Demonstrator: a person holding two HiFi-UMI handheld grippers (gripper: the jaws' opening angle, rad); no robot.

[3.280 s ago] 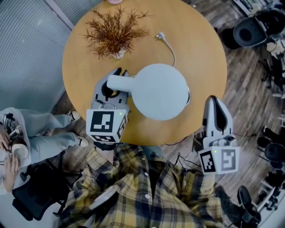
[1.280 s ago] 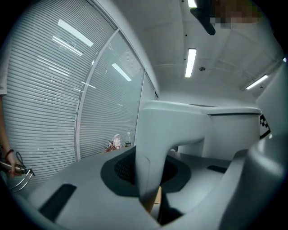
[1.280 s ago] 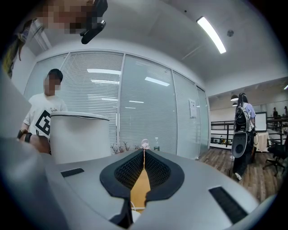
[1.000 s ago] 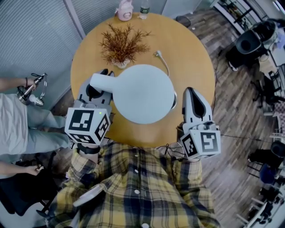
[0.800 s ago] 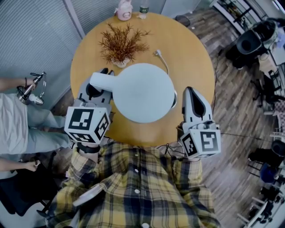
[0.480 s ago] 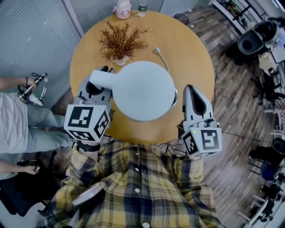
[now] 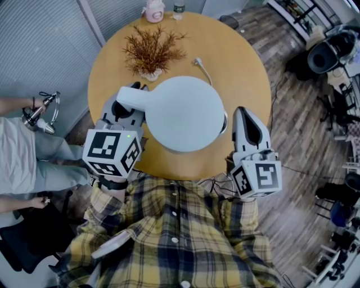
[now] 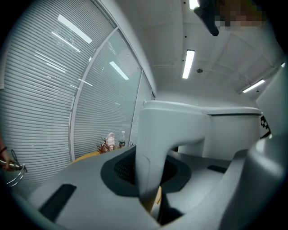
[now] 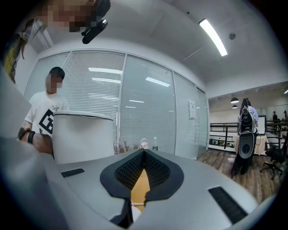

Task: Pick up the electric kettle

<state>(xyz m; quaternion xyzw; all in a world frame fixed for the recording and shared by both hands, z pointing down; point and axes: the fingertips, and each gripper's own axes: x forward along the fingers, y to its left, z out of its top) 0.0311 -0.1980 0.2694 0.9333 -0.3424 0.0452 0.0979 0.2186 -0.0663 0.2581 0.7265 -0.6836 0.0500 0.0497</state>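
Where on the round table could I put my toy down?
The table's right side, between the white cable and the rim, is bare. The far left is crowded: dried plant, pink container, bottle. The kettle hides the middle.

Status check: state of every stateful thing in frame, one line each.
kettle: lid shut, held by its handle
left gripper: jaws shut on the handle
right gripper: jaws together, empty, beside the kettle
plug: unplugged, lying on the table
plant: upright
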